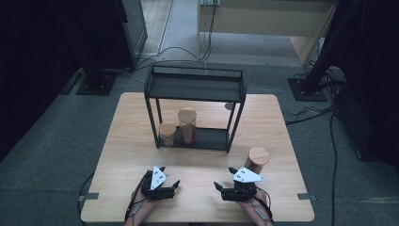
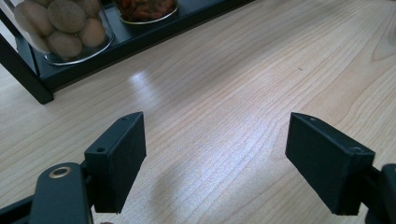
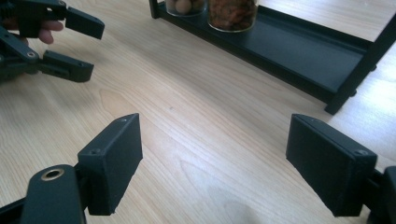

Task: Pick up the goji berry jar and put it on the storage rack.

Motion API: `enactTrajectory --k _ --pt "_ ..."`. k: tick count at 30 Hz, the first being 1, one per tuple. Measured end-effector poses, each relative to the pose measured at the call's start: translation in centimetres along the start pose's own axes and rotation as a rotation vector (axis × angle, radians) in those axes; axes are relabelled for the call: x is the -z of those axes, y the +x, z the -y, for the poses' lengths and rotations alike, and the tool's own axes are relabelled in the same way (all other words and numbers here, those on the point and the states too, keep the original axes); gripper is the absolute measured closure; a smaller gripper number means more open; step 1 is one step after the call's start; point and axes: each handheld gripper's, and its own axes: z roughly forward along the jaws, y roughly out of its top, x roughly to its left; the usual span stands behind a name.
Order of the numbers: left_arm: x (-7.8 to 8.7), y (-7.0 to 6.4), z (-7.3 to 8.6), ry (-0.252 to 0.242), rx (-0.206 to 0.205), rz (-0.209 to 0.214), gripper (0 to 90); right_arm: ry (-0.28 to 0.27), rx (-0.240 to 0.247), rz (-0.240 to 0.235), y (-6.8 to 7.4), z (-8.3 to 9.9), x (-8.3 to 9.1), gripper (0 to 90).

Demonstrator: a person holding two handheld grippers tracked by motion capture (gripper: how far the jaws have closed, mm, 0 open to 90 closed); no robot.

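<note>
A black two-tier rack point(image 1: 195, 87) stands mid-table. Its lower shelf point(image 3: 299, 51) carries a short jar point(image 1: 167, 133) of round brown pieces point(image 2: 60, 25) and a taller jar point(image 1: 187, 126) of reddish-brown pieces point(image 3: 232, 14), both with wooden lids. A third wooden-lidded jar point(image 1: 257, 160) stands on the table just right of my right gripper point(image 1: 224, 178). That gripper point(image 3: 215, 163) is open over bare wood, holding nothing. My left gripper point(image 1: 170, 175) is open too, nothing between its jaws point(image 2: 215, 158), low over the table near the front edge. It also appears in the right gripper view point(image 3: 70, 46).
The wooden table point(image 1: 131, 150) has bare room between the grippers and the rack. The rack's top shelf point(image 1: 195, 89) carries nothing. Cables point(image 1: 310, 113) and black stands point(image 1: 96, 82) lie on the grey floor around the table.
</note>
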Motion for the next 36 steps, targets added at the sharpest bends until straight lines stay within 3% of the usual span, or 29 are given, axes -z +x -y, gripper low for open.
enactTrajectory --k 9,36 --pt "0.0 0.0 0.0 0.001 -0.001 -0.001 20.2 0.030 0.014 -0.010 -0.5 0.5 0.7 18.2" --pt "0.0 -0.1 0.0 -0.001 0.002 -0.005 20.2 0.040 0.015 0.019 -0.7 2.1 3.5 18.2"
